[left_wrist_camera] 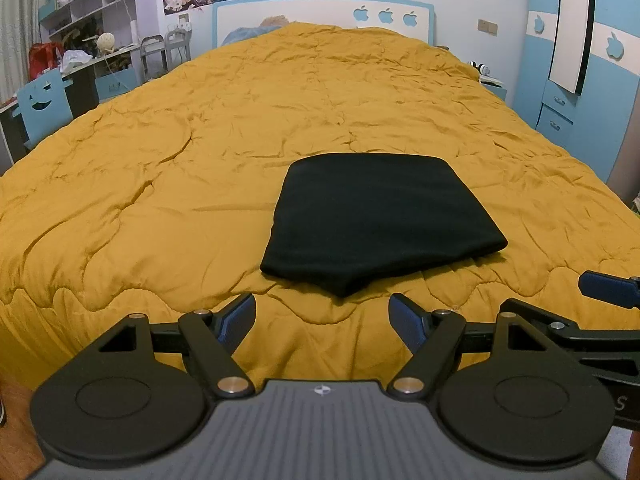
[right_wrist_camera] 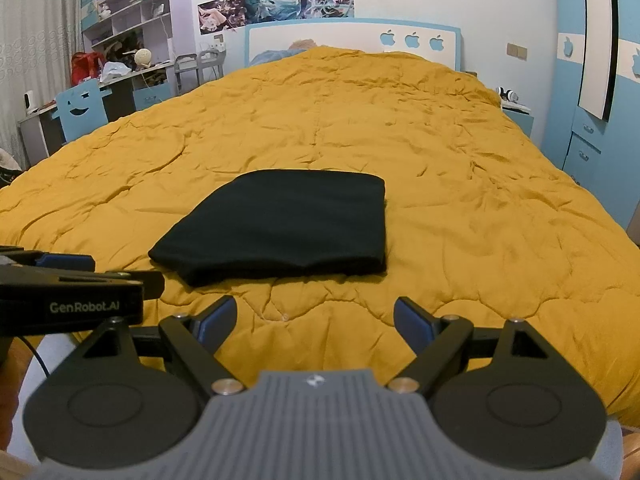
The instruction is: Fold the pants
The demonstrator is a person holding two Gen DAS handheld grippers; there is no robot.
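While both cameras look up the bed, the black pants [left_wrist_camera: 380,220] sit folded into a compact block on the mustard-yellow quilt [left_wrist_camera: 160,152], just below the middle of the frame in the left wrist view and a bit left of center in the right wrist view [right_wrist_camera: 280,226]. The left hand-held gripper [left_wrist_camera: 322,322] hangs low in the frame over the near edge of the quilt, fingers spread wide, holding nothing, and clear of the fabric. The right hand-held gripper [right_wrist_camera: 315,322] is the same: wide apart, empty, short of the pants. Each one pokes into the other's view too (a blue-padded finger at the right edge of the left view, the branded black body at the left edge of the right view). Farther back there's a white and blue headboard [left_wrist_camera: 320,16] with apple cutouts at the top center, posters [right_wrist_camera: 276,4] above it, a cluttered table [left_wrist_camera: 80,64] with shelves in the upper left, and a blue wardrobe [right_wrist_camera: 600,100] along the right edge.
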